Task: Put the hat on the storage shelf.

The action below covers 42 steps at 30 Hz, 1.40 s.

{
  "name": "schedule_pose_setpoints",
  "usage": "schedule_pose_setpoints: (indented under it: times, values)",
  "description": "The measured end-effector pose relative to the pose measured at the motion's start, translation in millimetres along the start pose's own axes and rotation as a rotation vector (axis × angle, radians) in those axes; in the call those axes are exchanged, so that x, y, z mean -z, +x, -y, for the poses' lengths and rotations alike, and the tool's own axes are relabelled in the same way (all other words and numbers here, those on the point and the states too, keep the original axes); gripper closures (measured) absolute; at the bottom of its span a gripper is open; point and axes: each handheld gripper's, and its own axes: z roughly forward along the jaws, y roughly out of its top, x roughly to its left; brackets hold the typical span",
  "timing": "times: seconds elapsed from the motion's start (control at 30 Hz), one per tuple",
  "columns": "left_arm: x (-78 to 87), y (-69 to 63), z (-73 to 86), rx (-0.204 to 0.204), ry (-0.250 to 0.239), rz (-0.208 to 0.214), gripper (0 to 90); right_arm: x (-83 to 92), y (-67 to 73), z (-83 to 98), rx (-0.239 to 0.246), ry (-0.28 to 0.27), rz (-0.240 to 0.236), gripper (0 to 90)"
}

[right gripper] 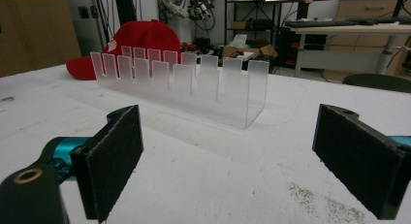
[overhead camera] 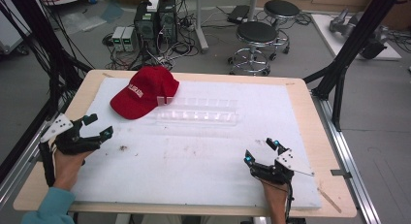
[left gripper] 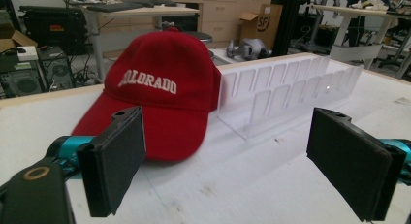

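A red cap [overhead camera: 141, 91] with white "COLORADO" lettering lies on the white mat [overhead camera: 194, 151] at the back left; its back edge leans against a clear slotted acrylic rack [overhead camera: 198, 111]. In the left gripper view the cap [left gripper: 162, 93] sits just ahead of the jaws, rack [left gripper: 286, 88] to its right. My left gripper [overhead camera: 98, 126] stands open at the mat's left edge, nothing between its fingers. My right gripper [overhead camera: 260, 151] is open near the front right, empty. The right gripper view faces the rack [right gripper: 184, 86] with the cap [right gripper: 131, 44] behind it.
The wooden table [overhead camera: 310, 136] edge frames the mat. Small dark crumbs [overhead camera: 123, 148] dot the mat. Beyond the table stand two stools [overhead camera: 256, 40], computer towers [overhead camera: 155, 23] and black frame posts [overhead camera: 349, 49].
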Motion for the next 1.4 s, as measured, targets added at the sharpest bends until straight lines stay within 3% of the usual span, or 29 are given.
schedule_pose_setpoints:
  times: [0.27,0.57,0.77,0.97,1.17,1.4]
  values:
    - [-21.8,20.0,-37.8,-0.044,0.067,-0.005,14.3,-0.1,-0.3,-0.1,0.0,0.002,-0.002,9.7]
    - [-63.9,34.9,-76.1,-0.101,0.162,0.013,14.3,-0.1,-0.4,-0.1,-0.001,0.003,-0.005,9.7]
    - [-93.3,45.0,-97.8,-0.113,0.206,0.012,14.3,-0.1,-0.3,-0.1,0.0,0.001,-0.001,9.7]
    - [-118.5,54.7,-103.1,-0.119,0.273,0.028,14.3,0.0,-0.3,0.0,-0.001,-0.001,-0.001,9.7]
    - [-139.1,65.9,-99.5,-0.115,0.345,0.008,14.3,0.1,0.1,0.1,0.001,-0.006,0.003,9.7]
    - [-161.1,78.7,-92.1,-0.107,0.389,-0.022,14.3,0.7,0.3,0.2,0.0,-0.006,0.001,9.7]
